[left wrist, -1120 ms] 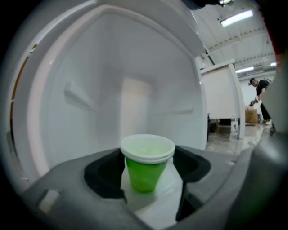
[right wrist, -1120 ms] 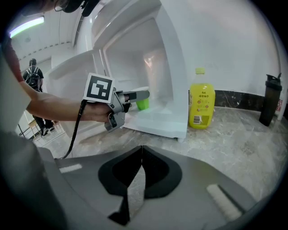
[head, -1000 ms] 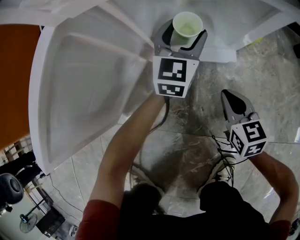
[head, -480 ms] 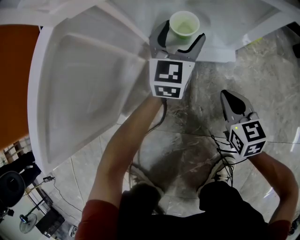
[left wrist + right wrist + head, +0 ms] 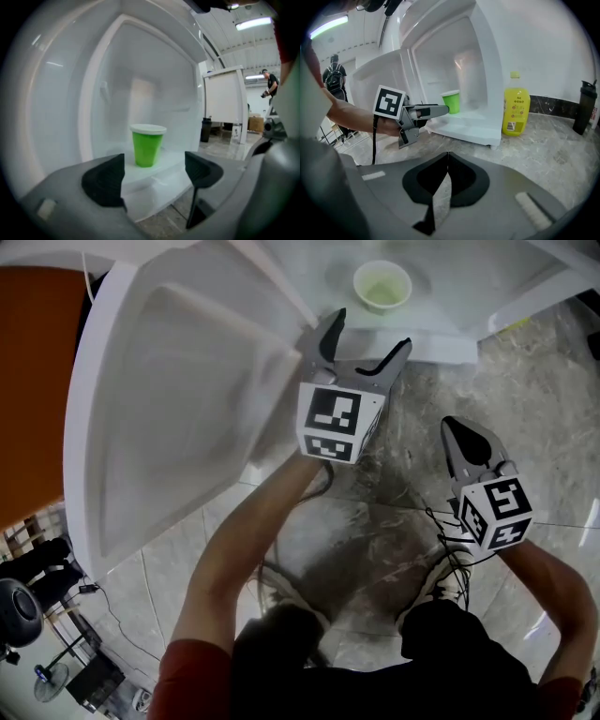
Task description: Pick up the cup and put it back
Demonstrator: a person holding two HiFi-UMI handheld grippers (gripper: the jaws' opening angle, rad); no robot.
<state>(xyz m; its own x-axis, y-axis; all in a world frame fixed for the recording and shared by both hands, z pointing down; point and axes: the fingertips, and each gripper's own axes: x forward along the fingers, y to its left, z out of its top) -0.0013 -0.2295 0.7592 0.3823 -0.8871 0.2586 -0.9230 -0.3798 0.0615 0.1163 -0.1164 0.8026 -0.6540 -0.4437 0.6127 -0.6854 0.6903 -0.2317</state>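
Note:
A green cup (image 5: 382, 285) with a pale rim stands upright on the white floor of the open fridge compartment (image 5: 441, 306). In the left gripper view the cup (image 5: 147, 145) is beyond the jaws, apart from both pads. My left gripper (image 5: 371, 331) hovers at the compartment's front edge. Its jaws have just been opening and now stand wide with nothing between them. The right gripper view shows the cup (image 5: 451, 101) just past the left gripper (image 5: 436, 110). My right gripper (image 5: 466, 435) hangs over the marble floor, jaws shut and empty (image 5: 447, 159).
The fridge door (image 5: 169, 409) swings open at the left, close to my left arm. A yellow bottle (image 5: 515, 110) stands beside the fridge and a dark bottle (image 5: 585, 108) farther right. The person's feet (image 5: 441, 582) are below on the grey marble floor.
The left gripper has drawn back from the cup toward the person, its jaws spreading wider. The cup stays on the fridge floor. The right gripper has not moved.

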